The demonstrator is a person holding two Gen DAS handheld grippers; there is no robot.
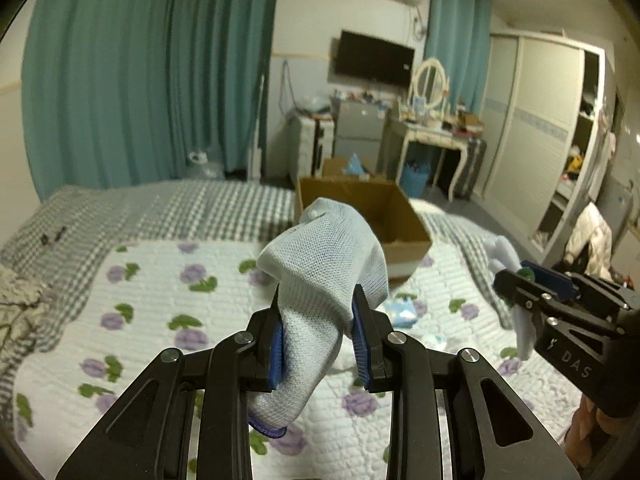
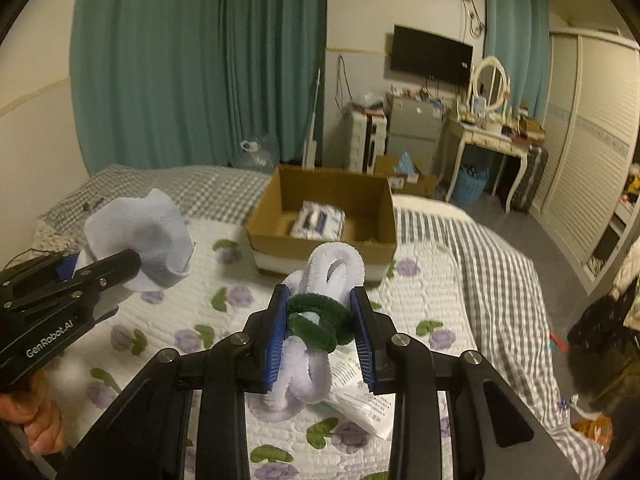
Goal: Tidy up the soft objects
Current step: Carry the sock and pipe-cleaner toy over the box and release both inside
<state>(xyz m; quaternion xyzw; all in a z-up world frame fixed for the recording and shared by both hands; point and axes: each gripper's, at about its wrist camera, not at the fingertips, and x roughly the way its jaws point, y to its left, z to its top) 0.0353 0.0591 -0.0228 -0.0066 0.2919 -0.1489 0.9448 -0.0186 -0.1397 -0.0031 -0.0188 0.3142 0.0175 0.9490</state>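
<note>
The pale knit glove [image 1: 320, 280] hangs pinched in the left claw [image 1: 318, 336], its blue-edged cuff drooping below the pads and its fingers flopping forward above them. It looks light and limp, so a grip across the bunched middle, as here, seems safest; a loose edge would likely slide out. The right claw [image 2: 320, 332] is closed on a fuzzy white and green loop toy [image 2: 320, 320], squeezed at the green ring, with white loops poking out ahead and below. It looks springy and weightless. Ahead of both claws sits the open cardboard box [image 2: 384, 216] on the flowered quilt [image 2: 168, 320], a wrapped pack [image 2: 318, 220] already inside.
</note>
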